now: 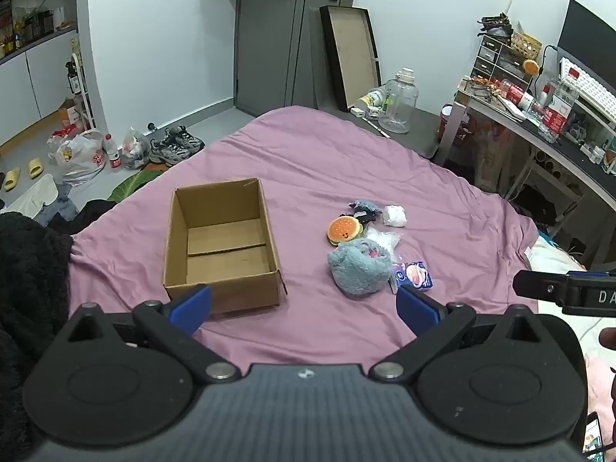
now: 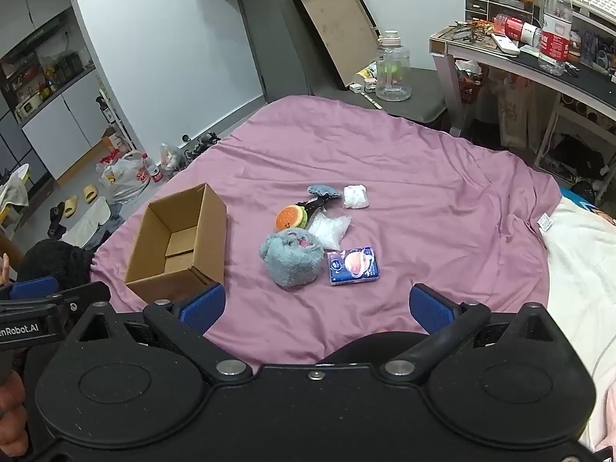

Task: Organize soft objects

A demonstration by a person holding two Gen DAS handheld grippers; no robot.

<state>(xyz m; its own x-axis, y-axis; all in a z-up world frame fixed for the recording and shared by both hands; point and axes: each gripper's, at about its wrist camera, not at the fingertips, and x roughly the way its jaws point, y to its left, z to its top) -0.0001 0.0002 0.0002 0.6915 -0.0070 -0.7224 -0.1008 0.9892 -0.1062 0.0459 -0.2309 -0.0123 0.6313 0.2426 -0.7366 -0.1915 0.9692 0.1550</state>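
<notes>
Nothing has been packed: the open brown cardboard box lies empty, the fluffy grey-blue plush toy (and neighbours) unboxed. The left gripper and right gripper are spread wide, empty.

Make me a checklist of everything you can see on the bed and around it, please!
Surface: pink bedsheet, wrinkled.
Job's things: cardboard box open, nothing seen inside; right of it in the left wrist view, a pile: grey plush, burger toy, white bundle, clear plastic bag, blue packet, small grey fabric piece.
Clutter: dark fuzzy garment at the bed edge.
Grippers: left gripper and right gripper open, holding nothing.
Cables: one by the desk.
Surroundings: slippers, shoes, bags on floor, water jug.
</notes>
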